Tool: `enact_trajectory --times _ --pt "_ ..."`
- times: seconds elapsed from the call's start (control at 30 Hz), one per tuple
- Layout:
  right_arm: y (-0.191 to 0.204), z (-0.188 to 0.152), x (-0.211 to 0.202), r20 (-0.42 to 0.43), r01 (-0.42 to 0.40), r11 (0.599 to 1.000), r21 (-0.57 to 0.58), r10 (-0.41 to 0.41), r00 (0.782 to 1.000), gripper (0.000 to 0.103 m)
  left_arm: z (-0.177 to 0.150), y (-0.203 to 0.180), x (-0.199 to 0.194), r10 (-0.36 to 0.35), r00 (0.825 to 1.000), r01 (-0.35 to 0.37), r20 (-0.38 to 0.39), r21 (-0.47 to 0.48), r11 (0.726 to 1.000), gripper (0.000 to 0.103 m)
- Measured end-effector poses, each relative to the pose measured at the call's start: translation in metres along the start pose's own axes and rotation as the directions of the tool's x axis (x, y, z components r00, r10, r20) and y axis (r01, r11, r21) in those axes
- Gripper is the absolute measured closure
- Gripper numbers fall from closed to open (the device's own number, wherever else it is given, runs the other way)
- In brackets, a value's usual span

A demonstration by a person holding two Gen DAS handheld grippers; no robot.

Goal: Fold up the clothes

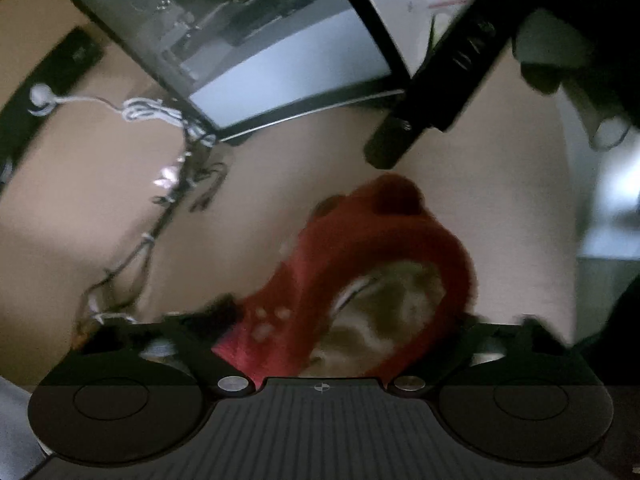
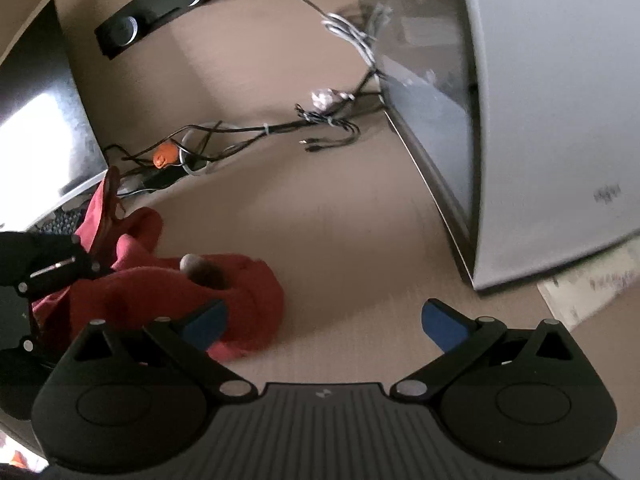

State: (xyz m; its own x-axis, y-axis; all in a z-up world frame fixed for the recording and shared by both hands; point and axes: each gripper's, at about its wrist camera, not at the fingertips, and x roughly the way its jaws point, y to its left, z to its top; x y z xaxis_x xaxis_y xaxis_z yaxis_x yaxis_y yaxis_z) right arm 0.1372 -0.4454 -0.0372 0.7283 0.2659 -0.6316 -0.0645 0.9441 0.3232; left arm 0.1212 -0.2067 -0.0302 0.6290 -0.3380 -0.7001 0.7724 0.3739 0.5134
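Observation:
A red fleece garment (image 1: 372, 256) with a tan furry lining (image 1: 384, 312) lies crumpled on the beige table, right in front of my left gripper (image 1: 360, 320). Its fingers are spread wide apart, open, with the cloth lying between them. In the right wrist view the same red garment (image 2: 168, 288) is at the left, with my left gripper (image 2: 52, 268) touching its left side. My right gripper (image 2: 324, 324) is open, its blue pads (image 2: 444, 324) wide apart above bare table, just right of the garment. My right gripper also shows in the left wrist view (image 1: 436, 92), above the garment.
A glass-sided computer case (image 2: 500, 120) stands at the right of the table. A bundle of black and white cables (image 2: 248, 136) with an orange clip (image 2: 162, 156) runs across the back. A black speaker bar (image 2: 160, 16) and a dark monitor (image 2: 44, 120) stand behind.

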Motion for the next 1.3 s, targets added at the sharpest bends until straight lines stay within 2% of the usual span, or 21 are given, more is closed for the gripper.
enact_trajectory --times 0.1,0.17,0.23,0.27,0.37,0.43,0.53,0.63,0.7,0.8,0.9,0.97,1.07,1.13,1.17,1.2,1.23,1.3 --pt "-0.015 -0.003 0.0 -0.022 -0.125 0.976 0.178 0.131 0.991 0.002 0.001 0.0 -0.003 -0.02 1.0 0.02 0.008 -0.004 1.0 0.062" --pt "-0.021 -0.003 0.002 -0.014 -0.218 0.93 0.295 0.232 0.973 0.015 0.003 0.003 -0.003 -0.015 1.0 0.015 0.008 -0.016 1.0 0.067" --pt "-0.02 -0.002 0.008 -0.004 -0.298 0.877 0.378 0.323 0.946 0.034 0.006 0.009 -0.005 -0.005 1.0 0.005 0.011 -0.054 0.999 0.071" --pt "-0.018 0.0 0.013 -0.006 -0.319 0.861 0.396 0.349 0.937 0.035 0.007 0.013 -0.007 0.001 1.0 0.0 0.012 -0.074 0.997 0.072" --pt "-0.011 0.004 0.032 -0.02 -0.366 0.812 0.456 0.42 0.907 0.033 0.009 0.021 -0.013 0.007 1.0 -0.005 0.014 -0.13 0.992 0.073" --pt "-0.009 0.004 0.048 -0.041 -0.362 0.783 0.506 0.441 0.897 0.021 0.009 0.021 -0.015 0.009 1.0 -0.007 0.01 -0.14 0.99 0.073" --pt "-0.012 0.004 0.068 -0.055 -0.36 0.739 0.57 0.471 0.88 0.012 0.009 0.022 -0.014 -0.003 1.0 0.003 0.0 -0.164 0.987 0.074" --pt "-0.013 0.006 0.082 -0.049 -0.381 0.702 0.602 0.509 0.859 0.014 0.008 0.024 -0.013 -0.022 1.0 0.022 -0.001 -0.211 0.977 0.074" --pt "-0.004 0.016 0.082 -0.033 -0.406 0.712 0.573 0.516 0.856 0.018 0.007 0.028 -0.012 -0.017 1.0 0.019 0.008 -0.252 0.968 0.074" --pt "0.018 0.044 0.073 0.015 -0.467 0.731 0.497 0.531 0.847 0.018 0.005 0.038 -0.014 0.009 0.999 0.005 0.043 -0.326 0.945 0.074" --pt "0.06 0.077 0.061 0.064 -0.532 0.758 0.378 0.552 0.831 0.018 0.0 0.064 -0.033 0.071 0.989 -0.01 0.13 -0.421 0.907 0.074" --pt "0.103 0.095 0.057 0.079 -0.57 0.774 0.276 0.572 0.816 0.017 -0.012 0.089 -0.055 0.128 0.974 -0.021 0.188 -0.487 0.873 0.074" --pt "0.183 0.106 0.069 0.049 -0.627 0.762 0.163 0.628 0.776 0.015 -0.047 0.129 -0.093 0.207 0.947 -0.026 0.245 -0.585 0.811 0.074" --pt "0.237 0.112 0.079 0.016 -0.663 0.743 0.089 0.665 0.747 0.012 -0.085 0.149 -0.12 0.264 0.935 -0.051 0.234 -0.65 0.758 0.074" --pt "0.263 0.107 0.093 -0.026 -0.682 0.729 0.062 0.684 0.729 0.012 -0.106 0.154 -0.131 0.281 0.933 -0.058 0.225 -0.676 0.735 0.072" --pt "0.287 0.101 0.109 -0.072 -0.688 0.724 0.045 0.689 0.721 0.012 -0.126 0.159 -0.141 0.294 0.931 -0.064 0.215 -0.7 0.711 0.068" --pt "0.309 0.093 0.126 -0.124 -0.683 0.729 0.045 0.682 0.721 0.012 -0.154 0.162 -0.149 0.298 0.935 -0.066 0.194 -0.73 0.68 0.066" --pt "0.342 0.08 0.151 -0.201 -0.664 0.746 0.042 0.658 0.726 0.012 -0.208 0.167 -0.154 0.255 0.956 -0.037 0.144 -0.806 0.591 0.061"
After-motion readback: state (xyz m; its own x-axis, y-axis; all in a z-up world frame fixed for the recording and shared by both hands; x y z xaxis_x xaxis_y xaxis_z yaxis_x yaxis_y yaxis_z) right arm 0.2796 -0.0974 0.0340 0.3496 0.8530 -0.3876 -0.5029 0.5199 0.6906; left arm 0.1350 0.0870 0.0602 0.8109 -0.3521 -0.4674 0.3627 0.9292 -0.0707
